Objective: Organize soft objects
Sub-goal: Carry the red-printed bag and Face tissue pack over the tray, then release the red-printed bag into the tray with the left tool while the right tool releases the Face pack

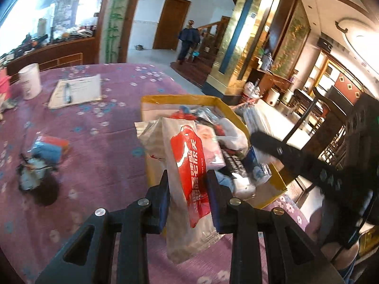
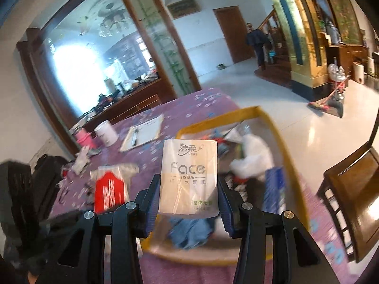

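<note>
My left gripper (image 1: 188,184) is shut on a red and white wet wipe packet (image 1: 189,170), held upright just in front of the yellow-rimmed box (image 1: 180,98). The same packet shows in the right wrist view (image 2: 110,189) at the left. My right gripper (image 2: 188,189) is shut on a beige "Face" tissue pack (image 2: 189,175), held upright above the near part of the box (image 2: 291,156). The box holds several soft items: white bags, a blue pack (image 2: 274,189) and blue cloth (image 2: 189,230). The right gripper's black arm (image 1: 308,163) crosses the left wrist view.
The table has a purple flowered cloth (image 1: 99,142). On it lie a blue and orange pack (image 1: 48,148), a small dark bundle (image 1: 35,177), a notepad with a pen (image 1: 75,91) and a white cup (image 1: 29,80). A wooden chair (image 2: 350,189) stands at the right.
</note>
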